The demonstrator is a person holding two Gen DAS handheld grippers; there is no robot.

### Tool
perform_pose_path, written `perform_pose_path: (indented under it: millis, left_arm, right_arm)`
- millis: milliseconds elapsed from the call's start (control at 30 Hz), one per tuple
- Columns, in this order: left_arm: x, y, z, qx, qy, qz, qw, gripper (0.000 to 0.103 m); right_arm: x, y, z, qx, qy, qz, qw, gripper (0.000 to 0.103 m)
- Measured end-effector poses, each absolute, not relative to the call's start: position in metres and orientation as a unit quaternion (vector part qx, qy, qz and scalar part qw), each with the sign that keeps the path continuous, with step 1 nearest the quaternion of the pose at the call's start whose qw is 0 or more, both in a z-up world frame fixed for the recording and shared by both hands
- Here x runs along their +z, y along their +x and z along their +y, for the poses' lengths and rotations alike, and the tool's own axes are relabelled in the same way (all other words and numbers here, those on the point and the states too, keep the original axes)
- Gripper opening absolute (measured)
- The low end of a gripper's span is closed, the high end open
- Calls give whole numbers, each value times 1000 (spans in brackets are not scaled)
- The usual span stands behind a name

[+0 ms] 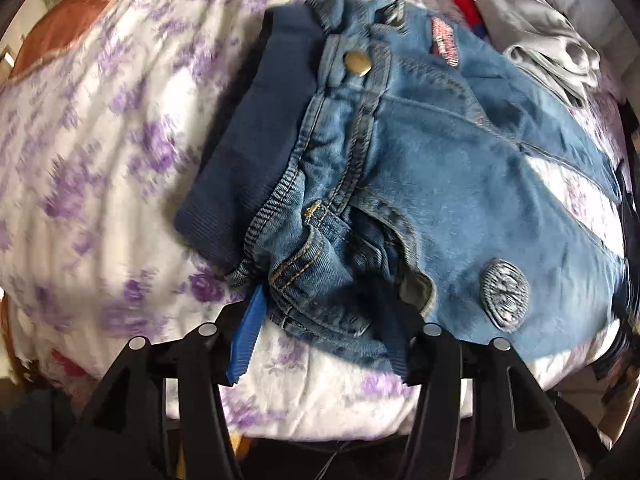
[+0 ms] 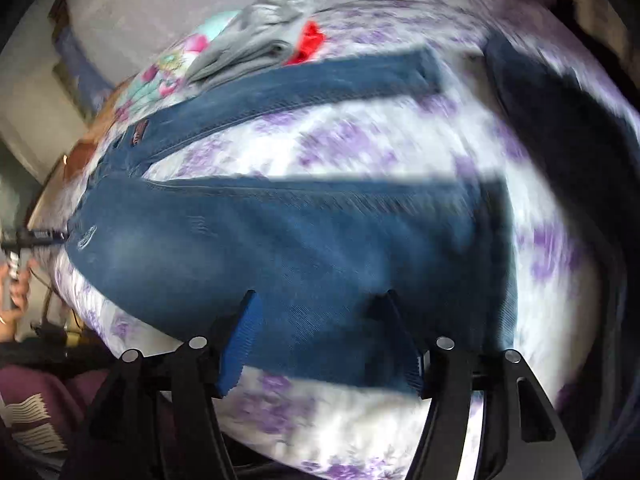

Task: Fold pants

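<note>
Blue denim pants [image 1: 440,168] lie flat on a floral bedsheet [image 1: 100,160], front up, with a dark ribbed waistband [image 1: 256,128] and a brass button [image 1: 357,62]. My left gripper [image 1: 324,320] is open over the near waist corner, one finger at each side of the bunched hem. In the right wrist view the two legs [image 2: 280,248] lie spread apart. My right gripper [image 2: 320,320] is open just above the near leg, close to its cuff end.
A folded grey garment [image 1: 548,36] and a red item [image 1: 468,8] lie beyond the pants. A dark garment [image 2: 560,128] lies at the right in the right wrist view. A brown pillow [image 1: 60,32] is at the far left.
</note>
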State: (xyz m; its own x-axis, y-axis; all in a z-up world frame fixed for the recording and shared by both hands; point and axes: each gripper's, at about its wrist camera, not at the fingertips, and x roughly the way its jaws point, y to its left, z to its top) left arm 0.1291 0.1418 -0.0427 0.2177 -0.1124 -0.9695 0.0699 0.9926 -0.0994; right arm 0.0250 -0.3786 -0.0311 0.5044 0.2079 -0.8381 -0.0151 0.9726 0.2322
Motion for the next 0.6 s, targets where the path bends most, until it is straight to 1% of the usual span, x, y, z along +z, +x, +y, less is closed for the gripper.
perform_pose_path:
  millis: [33,100,133,167,200,233,333,433,500,600]
  left_arm:
    - [-23,129,143,-67,-15,608,791,50]
    - [13,130,145,-76,-2,570,818,51]
    - [35,135,148,-70,6,542,837,60]
    - [49,142,151,-63,5,527,848,78]
    - [58,151,155,-56,-1,516,855,85]
    - [63,167,159,-48,-5,510,859,89]
    - [45,223,158,-38,-8,532,846,89]
    - [8,271,162,-35,-13,570,821,87]
    - [-9,289,165,-30,-15,581,813,86]
    - [-31,312,165,-69,-29,599,797,86]
  right_arm:
    - [-13,31,-371,79,87,471,874,65]
    - [29,48,-346,115,47,427,896,70]
    - [44,60,-333,128,29,411,902,78]
    - [60,81,-318,139,7,395,908,88]
    - [68,97,-306,152,-5,391,908,90]
    - [73,125,-291,170,-19,393,904,90]
    - [62,197,-263,192,-28,421,886,90]
    - [35,277,-241,196,-51,463,863,90]
    - [17,309,-231,199,-61,485,849,90]
    - [-14,349,-228,192,-84,515,831,90]
